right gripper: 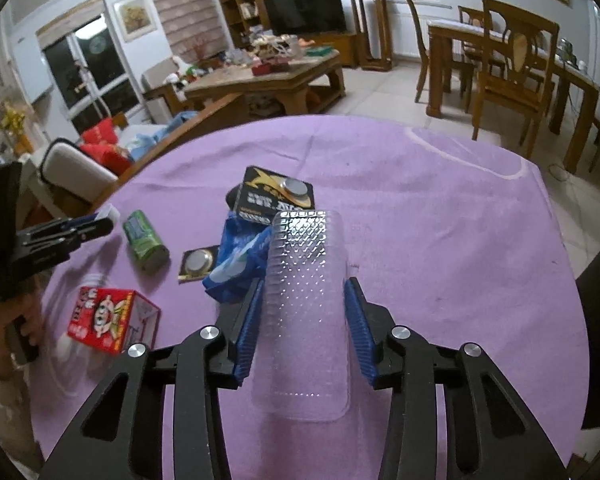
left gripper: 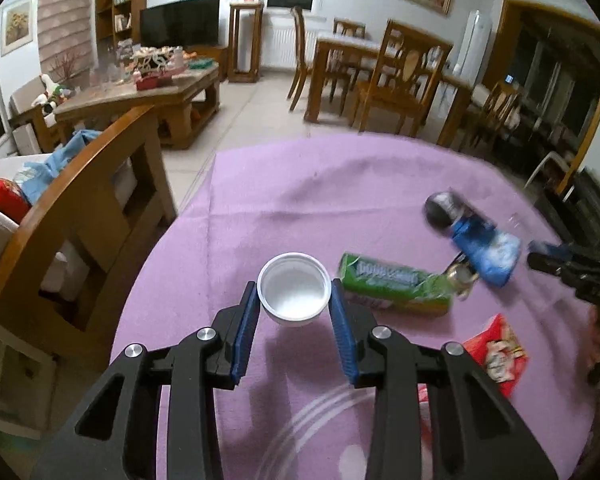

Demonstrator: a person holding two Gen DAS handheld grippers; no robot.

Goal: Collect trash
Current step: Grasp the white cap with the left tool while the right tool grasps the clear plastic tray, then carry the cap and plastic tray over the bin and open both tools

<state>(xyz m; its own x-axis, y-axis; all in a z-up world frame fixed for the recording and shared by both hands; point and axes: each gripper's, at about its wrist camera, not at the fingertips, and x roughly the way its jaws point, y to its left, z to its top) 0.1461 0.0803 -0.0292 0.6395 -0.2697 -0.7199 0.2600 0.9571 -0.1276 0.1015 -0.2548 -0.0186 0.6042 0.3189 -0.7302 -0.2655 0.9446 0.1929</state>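
White cup (left gripper: 293, 289): upright, mouth up, near the counter's (left gripper: 300, 200) left edge, sitting between the blue pads of the left hand-held gripper (left gripper: 294, 300). Both pads meet its rim, one on each side. Reads as clamped on the cup across its widest part, the likely reason for coming in at rim height.

Clear dimpled plastic tray (right gripper: 306, 304): lies lengthwise along the right hand-held gripper (right gripper: 305, 312), nearer the counter's right side. Left pad touches its long wall; a sliver of gap seems to remain at the right pad, so jaws are narrowed around it, not yet squeezing. Taking it across the short width suits a flimsy shell.

Remaining trash clusters mid-counter: green carton (left gripper: 394, 286) on its side just beside the cup, blue wrapper (right gripper: 240, 264) touching the tray's far left corner, black packet (right gripper: 276, 196) beyond it, red box (right gripper: 108, 316) toward the near edge.

Judgement: one piece per hand, lift comes next; no bin in view.
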